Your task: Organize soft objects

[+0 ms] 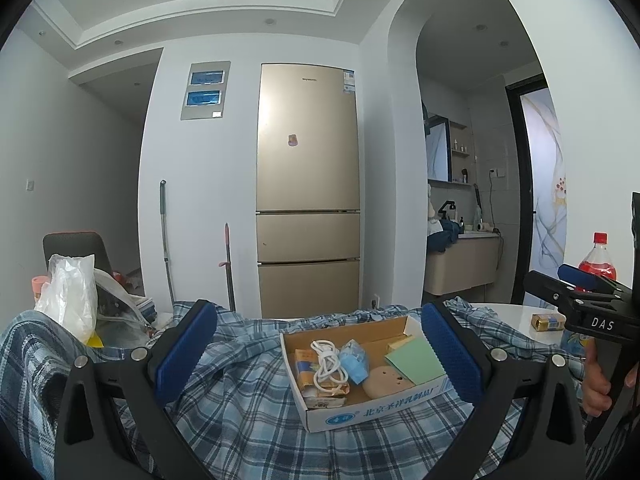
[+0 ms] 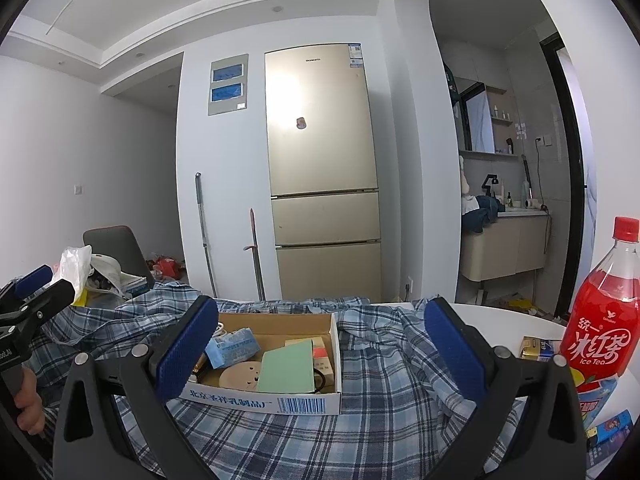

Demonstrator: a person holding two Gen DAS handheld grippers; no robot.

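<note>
The left hand-held gripper (image 1: 326,354) hangs with its blue pads spread wide and nothing between them. The right hand-held gripper (image 2: 320,350) is spread just as wide, also holding nothing.

A blue plaid cloth (image 1: 248,412) lies rumpled over the white tabletop (image 1: 506,314), filling the left wrist view from 7 o'clock round to 4 o'clock. Its far edge bunches in folds at about 12 o'clock of the pads, and bare tabletop shows past it at 2 o'clock. In the right wrist view the cloth (image 2: 380,384) runs out under both fingers, with its raised folds near the right pad.

A shallow cardboard box (image 1: 372,410) sits on the cloth between the left gripper's pads, its right corner close to the right pad. Inside lie a coiled white cable (image 1: 328,362), a blue packet (image 1: 354,358), a green card (image 1: 416,362) and a tan round disc (image 1: 386,382). In the right wrist view the box (image 2: 304,402) lies at 10 o'clock of centre, and the left pad overlaps its near left corner.

A red ice tea bottle (image 2: 600,320) stands upright at 3 o'clock, near the tabletop's right edge, with a small yellow pack (image 2: 536,346) just beside it. A white plastic bag (image 1: 72,292) rises at 9 o'clock in the left view. Cloth without objects lies in front of the box and between the box and the bottle.
</note>
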